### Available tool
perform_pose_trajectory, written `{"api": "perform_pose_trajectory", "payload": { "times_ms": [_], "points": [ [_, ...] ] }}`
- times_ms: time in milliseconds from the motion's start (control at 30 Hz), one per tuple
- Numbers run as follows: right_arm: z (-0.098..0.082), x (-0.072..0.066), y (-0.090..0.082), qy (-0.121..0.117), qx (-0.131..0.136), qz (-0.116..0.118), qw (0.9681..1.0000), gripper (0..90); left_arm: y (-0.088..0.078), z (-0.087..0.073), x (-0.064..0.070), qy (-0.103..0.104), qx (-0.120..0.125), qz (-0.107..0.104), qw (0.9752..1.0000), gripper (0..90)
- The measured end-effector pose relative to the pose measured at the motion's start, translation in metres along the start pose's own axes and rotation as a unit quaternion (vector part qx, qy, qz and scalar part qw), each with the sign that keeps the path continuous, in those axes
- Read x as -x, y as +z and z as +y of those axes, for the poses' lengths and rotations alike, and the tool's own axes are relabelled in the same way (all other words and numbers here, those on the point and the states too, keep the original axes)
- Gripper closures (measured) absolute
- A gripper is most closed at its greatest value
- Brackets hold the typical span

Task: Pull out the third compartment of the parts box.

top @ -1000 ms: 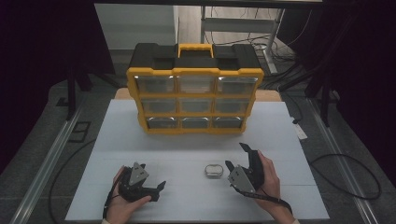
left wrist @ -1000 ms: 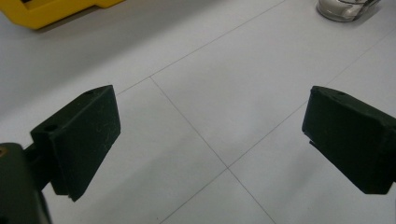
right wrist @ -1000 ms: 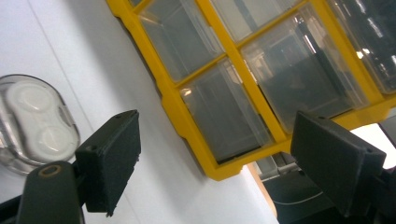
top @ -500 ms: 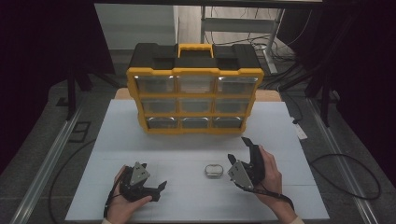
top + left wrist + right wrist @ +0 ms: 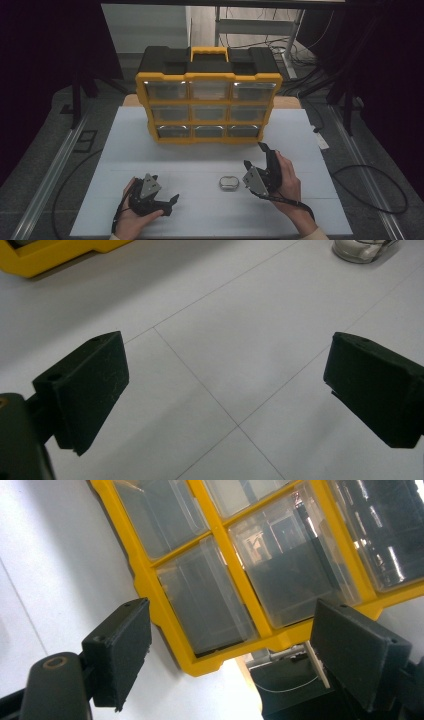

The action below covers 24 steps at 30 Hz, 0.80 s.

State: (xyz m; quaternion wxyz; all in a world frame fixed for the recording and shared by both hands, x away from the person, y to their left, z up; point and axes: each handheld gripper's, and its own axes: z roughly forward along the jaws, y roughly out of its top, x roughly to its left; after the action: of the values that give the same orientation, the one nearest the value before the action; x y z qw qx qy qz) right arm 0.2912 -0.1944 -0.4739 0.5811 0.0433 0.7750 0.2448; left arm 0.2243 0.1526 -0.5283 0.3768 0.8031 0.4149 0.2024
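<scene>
A yellow and black drawer organizer (image 5: 209, 107) stands upright at the back of the white table (image 5: 125, 145), its clear drawers facing me. A small clear oval container (image 5: 229, 182) lies on the table in front of it. My right gripper (image 5: 254, 156) is held just right of the container, lifted and open with nothing between its jaws. It points at the organizer's lower drawers (image 5: 210, 605) in the right gripper view. My left gripper (image 5: 167, 192) rests low at the front left, open and empty. In its own view, bare table lies between the jaws and the container (image 5: 362, 247) is far off.
The organizer's yellow corner (image 5: 55, 255) shows at the top left of the left gripper view. Cables (image 5: 370, 190) trail on the floor right of the table. Metal rails (image 5: 50, 175) run along both table sides. A small white tag (image 5: 322, 142) lies near the right edge.
My right gripper has lifted and moved slightly forward toward the organizer. The left gripper and the container have stayed where they were.
</scene>
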Motion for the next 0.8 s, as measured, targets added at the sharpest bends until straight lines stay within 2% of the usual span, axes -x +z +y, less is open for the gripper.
{"api": "perform_pose_trajectory", "payload": {
  "times_ms": [500,800],
  "points": [
    [0.009,0.010,0.003,-0.008,0.011,-0.013,0.9998,17.4,0.001,0.000,0.000,0.000,-0.002,0.000,1.0000,4.8],
    [0.014,0.018,0.004,-0.023,0.020,-0.014,0.9995,17.1,0.000,-0.001,0.001,0.002,-0.002,0.001,1.0000,4.8]
  ]
}}
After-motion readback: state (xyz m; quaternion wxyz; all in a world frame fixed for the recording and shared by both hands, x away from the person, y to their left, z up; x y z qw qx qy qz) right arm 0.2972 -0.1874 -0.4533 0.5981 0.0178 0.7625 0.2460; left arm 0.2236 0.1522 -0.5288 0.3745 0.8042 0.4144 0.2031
